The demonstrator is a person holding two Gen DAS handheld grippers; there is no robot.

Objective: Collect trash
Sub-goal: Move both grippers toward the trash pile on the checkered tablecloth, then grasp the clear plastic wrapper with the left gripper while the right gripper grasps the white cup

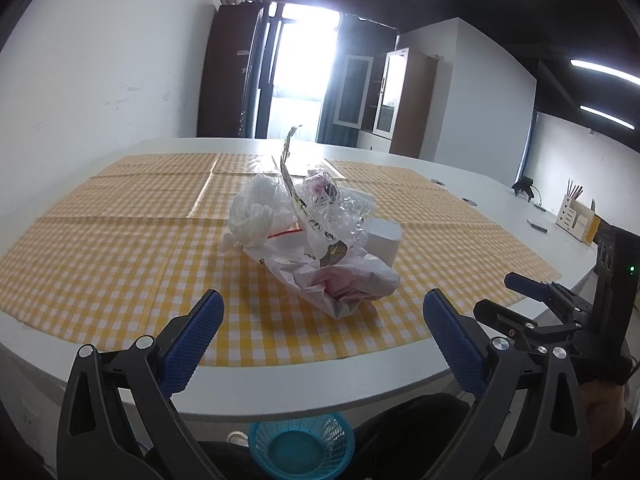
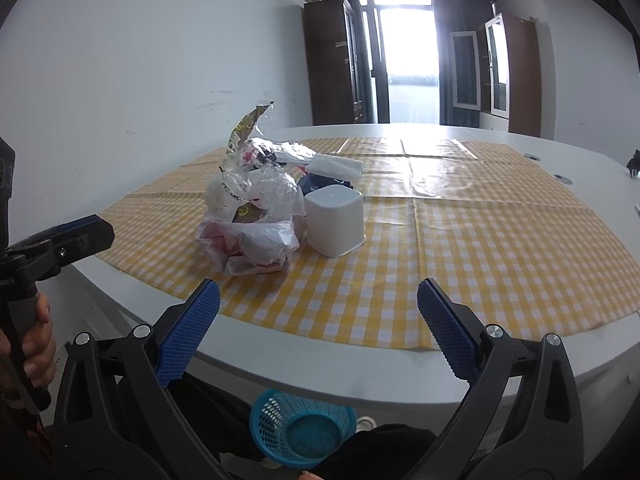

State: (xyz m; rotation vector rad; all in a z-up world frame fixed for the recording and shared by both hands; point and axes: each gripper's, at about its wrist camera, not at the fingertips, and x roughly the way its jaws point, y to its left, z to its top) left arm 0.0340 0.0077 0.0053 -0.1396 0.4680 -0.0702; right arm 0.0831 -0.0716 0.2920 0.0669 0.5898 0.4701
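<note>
Left wrist view: below the left hand-held gripper (image 1: 322, 316), spread wide and empty, sits a blue basket (image 1: 302, 442). Ahead on the table (image 1: 280, 380), the trash pile (image 1: 308, 236) touches a white cup (image 1: 383, 240); loose plastic could slip or snag.

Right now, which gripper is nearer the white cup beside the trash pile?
Probably the right gripper: the white cup sits just ahead of it, slightly left. From the left gripper, the cup lies ahead-right, behind the trash pile.
</note>
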